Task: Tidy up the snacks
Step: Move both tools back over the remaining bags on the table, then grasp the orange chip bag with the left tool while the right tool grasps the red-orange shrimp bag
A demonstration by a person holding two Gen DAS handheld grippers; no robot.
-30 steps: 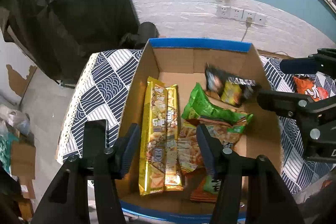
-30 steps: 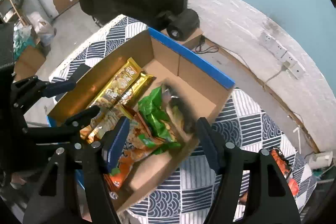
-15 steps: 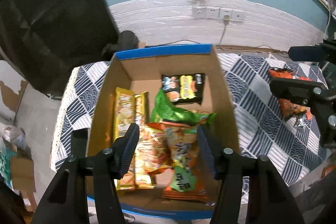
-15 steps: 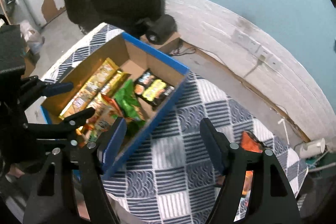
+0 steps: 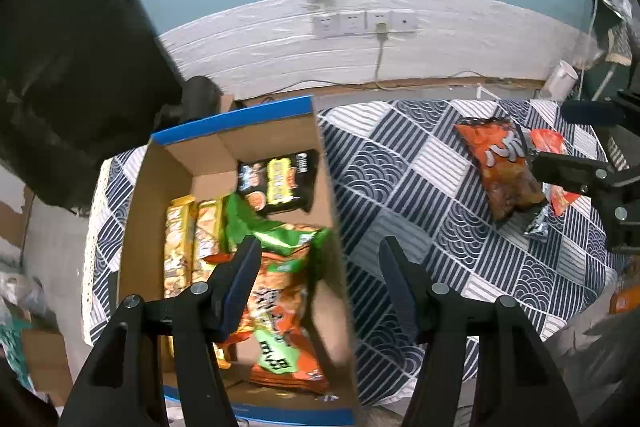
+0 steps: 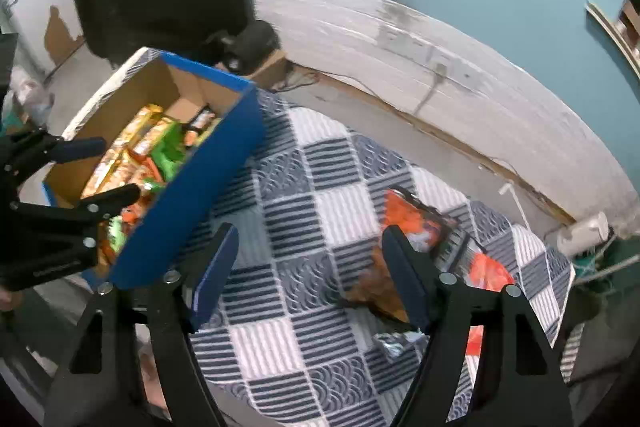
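Setting: a teal wall with a white brick base and a row of sockets; a bench under a navy-and-white patterned cloth (image 5: 404, 187) carries everything.
Next snack: an orange chip bag (image 5: 502, 171) lies flat on the cloth toward the right end, with a smaller red-orange packet (image 5: 554, 163) touching its far side and a crumpled silver wrapper (image 6: 396, 341) just beside its near end.
Handling: probably light, puffed and crackly, the film slippery and the contents easy to crush; best pinched at the crimped end seam or a corner, lightly, rather than across the belly.
Right tongs: the right tongs (image 6: 308, 267) hover over bare cloth, jaws opening with nothing between them; the chip bag sits just beyond the right jaw.
Left tongs: the left tongs (image 5: 320, 275) straddle the box's right wall, jaws opening, gripping nothing; the chip bag is well apart, up and right.
Box: the blue-edged cardboard box (image 5: 224, 125) at the left end holds a black-and-yellow pack (image 5: 280, 181), a green bag (image 5: 276, 235), gold packs (image 5: 180, 247) and orange bags.
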